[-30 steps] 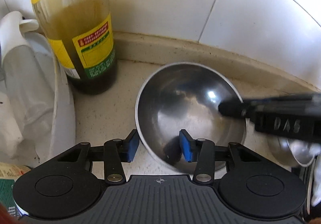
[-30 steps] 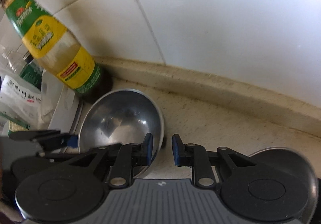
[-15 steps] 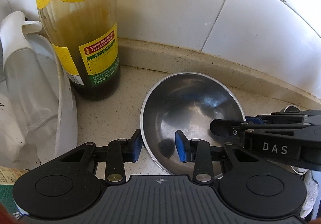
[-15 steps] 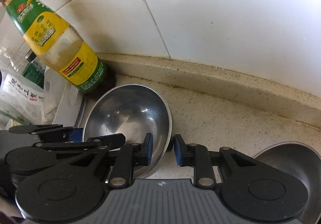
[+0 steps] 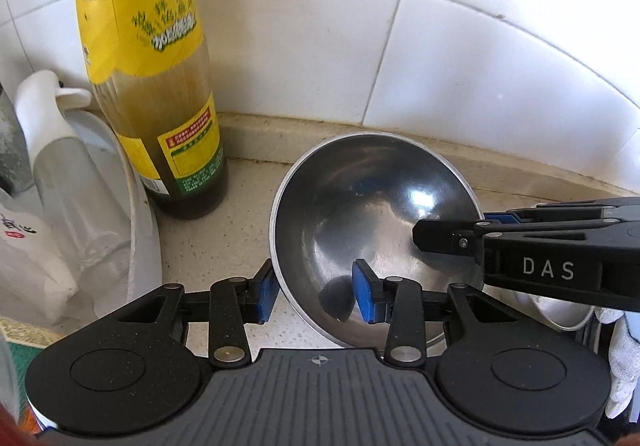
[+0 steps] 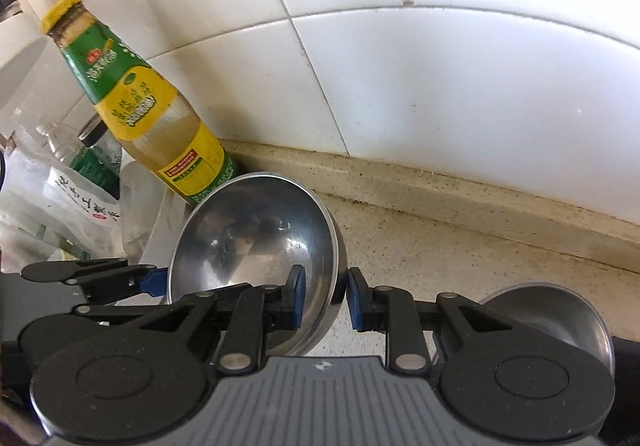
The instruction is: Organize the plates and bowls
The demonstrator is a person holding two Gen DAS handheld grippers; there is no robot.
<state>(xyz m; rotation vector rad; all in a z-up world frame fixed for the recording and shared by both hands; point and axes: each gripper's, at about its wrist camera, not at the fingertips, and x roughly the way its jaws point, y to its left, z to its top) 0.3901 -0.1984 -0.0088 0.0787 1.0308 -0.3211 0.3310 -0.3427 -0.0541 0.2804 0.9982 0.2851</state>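
Observation:
A steel bowl (image 5: pixel 372 214) hangs tilted just above the speckled counter (image 5: pixel 224 230), gripped on opposite sides of its rim. My left gripper (image 5: pixel 314 296) has one blue pad outside the near-left wall and one inside; its jaws are opening slightly, and the pads still press on the wall. From the right, my right gripper (image 5: pixel 448 238) reaches over the rim. In the right wrist view the bowl (image 6: pixel 256 230) has its right wall pinched between the pads of my right gripper (image 6: pixel 326 298), and my left gripper (image 6: pixel 120 278) holds the far-left rim.
A tall green-and-yellow sauce bottle (image 5: pixel 160 106) stands at the tiled wall just left of the bowl. A white plate (image 5: pixel 136 230), a spray bottle (image 5: pixel 52 150) and bags crowd the left. A second steel bowl (image 6: pixel 552 314) sits at the lower right. A raised counter ledge (image 6: pixel 480 202) runs along the wall.
Both grippers have risen and taken the bowl up off the counter, tilted. The right gripper's fingers moved onto the right rim. The bottle now shows higher up its neck.

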